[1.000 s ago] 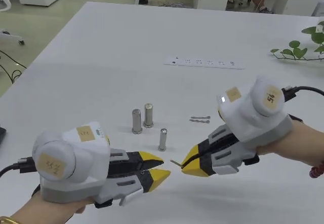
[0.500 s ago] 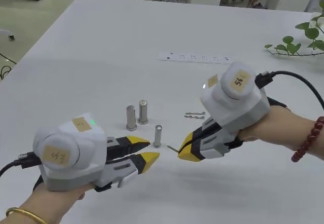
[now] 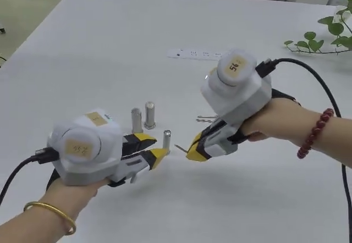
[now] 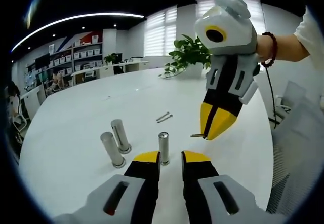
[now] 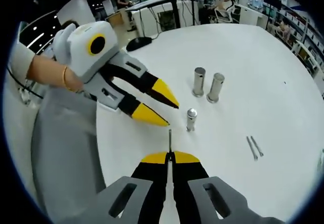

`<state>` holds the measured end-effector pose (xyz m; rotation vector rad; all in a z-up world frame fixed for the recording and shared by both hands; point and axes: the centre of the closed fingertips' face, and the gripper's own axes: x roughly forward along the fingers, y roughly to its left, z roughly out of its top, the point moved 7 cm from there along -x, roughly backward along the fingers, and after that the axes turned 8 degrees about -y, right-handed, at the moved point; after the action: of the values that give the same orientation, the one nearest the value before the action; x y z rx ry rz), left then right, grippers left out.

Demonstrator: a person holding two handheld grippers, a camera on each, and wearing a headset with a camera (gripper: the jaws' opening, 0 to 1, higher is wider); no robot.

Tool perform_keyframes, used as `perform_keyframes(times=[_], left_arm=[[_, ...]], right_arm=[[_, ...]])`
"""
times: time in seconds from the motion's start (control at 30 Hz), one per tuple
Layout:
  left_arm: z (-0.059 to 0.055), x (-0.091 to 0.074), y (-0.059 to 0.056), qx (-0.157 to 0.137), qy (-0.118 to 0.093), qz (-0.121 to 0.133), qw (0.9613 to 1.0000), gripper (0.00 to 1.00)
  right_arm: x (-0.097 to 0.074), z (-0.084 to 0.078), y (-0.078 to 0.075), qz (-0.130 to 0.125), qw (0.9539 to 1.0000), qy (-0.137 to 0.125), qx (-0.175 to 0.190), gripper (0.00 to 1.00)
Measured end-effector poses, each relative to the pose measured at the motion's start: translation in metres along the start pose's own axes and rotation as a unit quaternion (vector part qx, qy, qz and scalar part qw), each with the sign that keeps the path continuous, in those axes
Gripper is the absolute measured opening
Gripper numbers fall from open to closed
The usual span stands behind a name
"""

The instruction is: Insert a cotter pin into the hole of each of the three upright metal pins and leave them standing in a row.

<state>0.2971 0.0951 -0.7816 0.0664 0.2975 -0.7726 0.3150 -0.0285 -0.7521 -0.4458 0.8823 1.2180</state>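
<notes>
Trainee: Movement first. What had changed over the last second?

Lead: Starting at the left, the left gripper (image 3: pixel 154 145) had come forward over the table (image 3: pixel 82 45). Its jaws were apart and held nothing, and the near metal pin (image 3: pixel 167 142) now stood just ahead of the gap between its tips. On the right, the right gripper (image 3: pixel 193 148) had its jaws pressed together on a cotter pin (image 3: pixel 180 146). It had carried that pin's free end from a spot nearer the person up to just beside the metal pin's top.

Trainee: And for the job?

Lead: I judged the first insertion was about to begin. The left side was set to steady the upright and the right side was lining up the cotter pin. Nothing was threaded yet.

Trainee: What couldn't you make out?

Lead: From the left again, the two rear metal pins (image 3: pixel 136 120) stood upright, close together, but their holes were too small to see. I couldn't tell whether the left tips already flanked or touched the near pin. Its cross-hole didn't show either, nor whether the cotter pin's end was touching it. The spare cotter pins (image 3: pixel 204 119) lay partly behind the right gripper in the head view. The right gripper view showed two of them, side by side.
</notes>
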Motion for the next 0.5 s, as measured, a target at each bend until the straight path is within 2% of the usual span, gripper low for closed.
perform_keyframes(times=[0.2,0.5], left_arm=[[-0.003,0.006,0.002,-0.003,0.007,0.007,0.9999,0.15],[-0.007,0.014,0.009,-0.002,0.014,0.009,0.9999,0.15]], right_arm=[[0.007,0.001,-0.004,-0.01,0.9997,0.015,0.015,0.04],[0.015,0.004,-0.002,-0.016,0.9988,0.029,0.035,0.04]])
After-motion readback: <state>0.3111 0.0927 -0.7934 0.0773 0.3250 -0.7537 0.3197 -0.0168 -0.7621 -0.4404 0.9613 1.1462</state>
